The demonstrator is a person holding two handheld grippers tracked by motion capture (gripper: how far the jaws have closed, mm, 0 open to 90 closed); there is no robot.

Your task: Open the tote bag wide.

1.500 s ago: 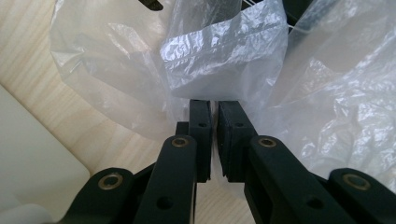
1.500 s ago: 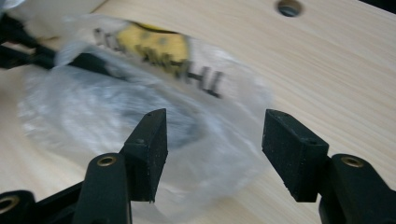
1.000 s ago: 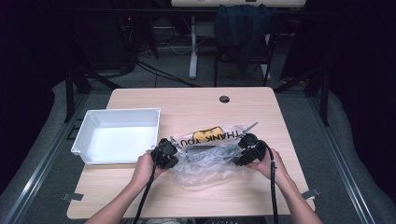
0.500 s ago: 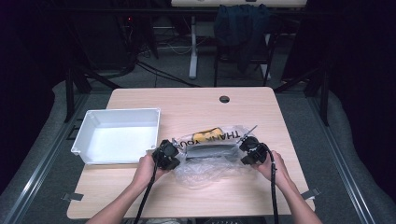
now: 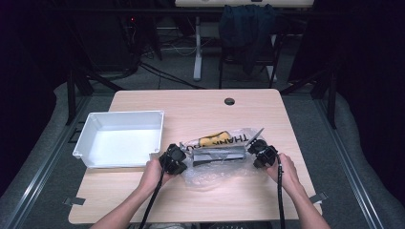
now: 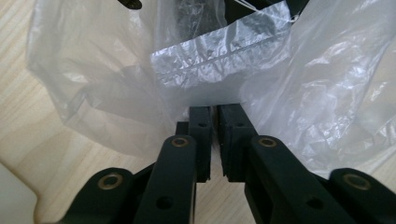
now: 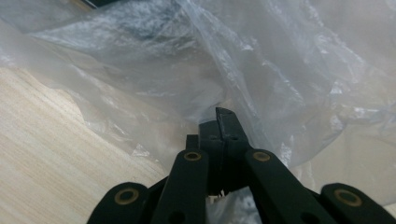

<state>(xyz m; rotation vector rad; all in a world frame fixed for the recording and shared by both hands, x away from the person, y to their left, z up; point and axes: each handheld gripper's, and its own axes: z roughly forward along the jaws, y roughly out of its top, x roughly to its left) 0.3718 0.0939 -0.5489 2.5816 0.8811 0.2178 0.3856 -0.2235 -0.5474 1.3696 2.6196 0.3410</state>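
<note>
A clear plastic bag (image 5: 215, 167) lies on the wooden table (image 5: 191, 200) between both grippers. It bears black "THANK" lettering, and something yellow (image 5: 212, 140) and a dark flat shape (image 5: 217, 153) show through it. My left gripper (image 5: 180, 160) pinches the bag's left edge. In the left gripper view its jaws (image 6: 215, 109) are shut on the film (image 6: 219, 74). My right gripper (image 5: 255, 151) holds the bag's right edge. Its jaws (image 7: 219, 119) have just closed on the crumpled film (image 7: 187, 70).
A white, empty tray (image 5: 122, 114) stands left of the bag, close to the left hand. A round cable hole (image 5: 229, 101) sits near the table's far edge. A chair with dark cloth (image 5: 248, 28) stands beyond the table.
The right gripper has shut on the bag's right edge and shifted slightly right. The bag's upper edge now runs straighter between the two grippers. The left hand has stayed put.
</note>
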